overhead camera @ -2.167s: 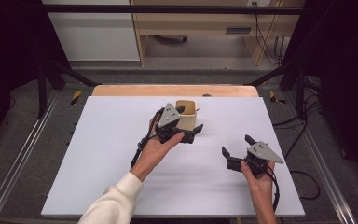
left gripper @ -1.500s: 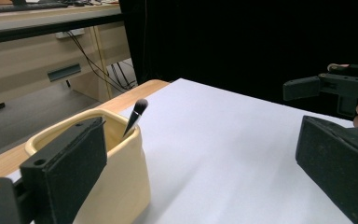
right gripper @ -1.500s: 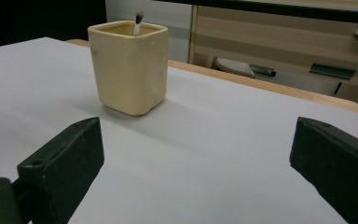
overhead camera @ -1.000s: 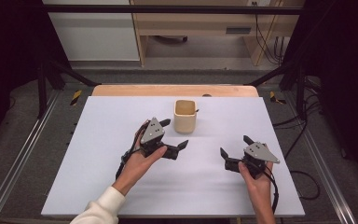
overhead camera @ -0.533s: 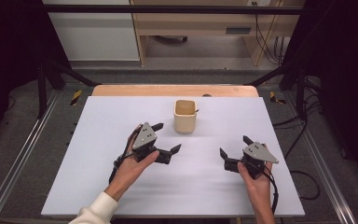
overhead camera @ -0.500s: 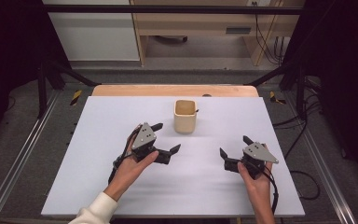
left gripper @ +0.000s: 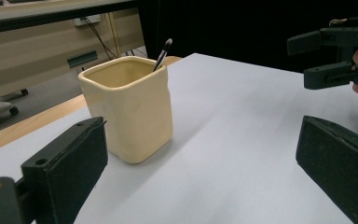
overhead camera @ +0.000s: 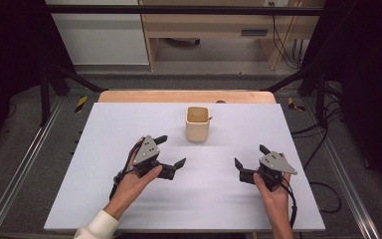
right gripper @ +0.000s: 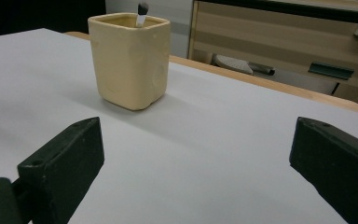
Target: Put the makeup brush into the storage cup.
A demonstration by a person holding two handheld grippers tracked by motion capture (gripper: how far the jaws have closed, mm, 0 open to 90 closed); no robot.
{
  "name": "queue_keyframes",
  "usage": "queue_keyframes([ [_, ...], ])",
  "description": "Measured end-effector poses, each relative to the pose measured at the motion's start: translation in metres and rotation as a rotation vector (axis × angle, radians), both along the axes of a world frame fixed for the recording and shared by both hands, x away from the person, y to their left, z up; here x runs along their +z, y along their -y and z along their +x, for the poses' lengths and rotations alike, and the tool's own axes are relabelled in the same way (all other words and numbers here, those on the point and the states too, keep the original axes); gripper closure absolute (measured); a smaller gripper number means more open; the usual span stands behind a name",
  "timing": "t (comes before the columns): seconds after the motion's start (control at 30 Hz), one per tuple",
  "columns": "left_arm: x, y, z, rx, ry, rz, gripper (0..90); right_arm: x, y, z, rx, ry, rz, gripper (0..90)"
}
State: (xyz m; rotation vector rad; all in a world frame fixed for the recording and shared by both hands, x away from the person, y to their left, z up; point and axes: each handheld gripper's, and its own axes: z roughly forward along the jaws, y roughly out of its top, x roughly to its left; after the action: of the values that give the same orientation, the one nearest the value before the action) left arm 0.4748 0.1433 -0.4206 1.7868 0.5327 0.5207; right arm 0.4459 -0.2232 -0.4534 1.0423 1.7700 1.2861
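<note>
A cream cup [overhead camera: 197, 123] with rounded square sides stands upright on the white table top [overhead camera: 104, 129], toward the far middle, with a thin dark-tipped stick [left gripper: 162, 53] leaning out of it at one corner. The left gripper [overhead camera: 170, 153] sits nearer the person and to the left of the cup, well apart from it, its jaws spread wide and holding nothing. In the left gripper view the cup [left gripper: 128, 107] stands just past the left jaw, off centre, with bare table between the jaws. The right gripper [overhead camera: 250, 155] is to the right of the cup and nearer the person, also wide open and empty. In the right gripper view the cup [right gripper: 129, 59] stands ahead on the left. The two grippers point roughly toward each other across open table, nothing lying between them or between either one and the cup. Beyond the white top a strip of wooden edge [overhead camera: 144, 96] shows, and past it a grey floor with wooden furniture [overhead camera: 214, 25] and hanging cables [overhead camera: 280, 37].
</note>
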Motion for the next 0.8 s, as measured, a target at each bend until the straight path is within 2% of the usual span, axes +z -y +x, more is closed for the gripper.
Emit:
queue_keyframes([
  [0.6,-0.005,-0.025,-0.007,0.023,0.003,-0.005,2.0,-0.001,-0.002,0.0,0.004,0.0,-0.01,3.2],
  [0.8,-0.006,-0.029,-0.01,0.032,0.001,-0.016,2.1,0.0,-0.001,0.0,0.008,0.002,0.005,3.3],
])
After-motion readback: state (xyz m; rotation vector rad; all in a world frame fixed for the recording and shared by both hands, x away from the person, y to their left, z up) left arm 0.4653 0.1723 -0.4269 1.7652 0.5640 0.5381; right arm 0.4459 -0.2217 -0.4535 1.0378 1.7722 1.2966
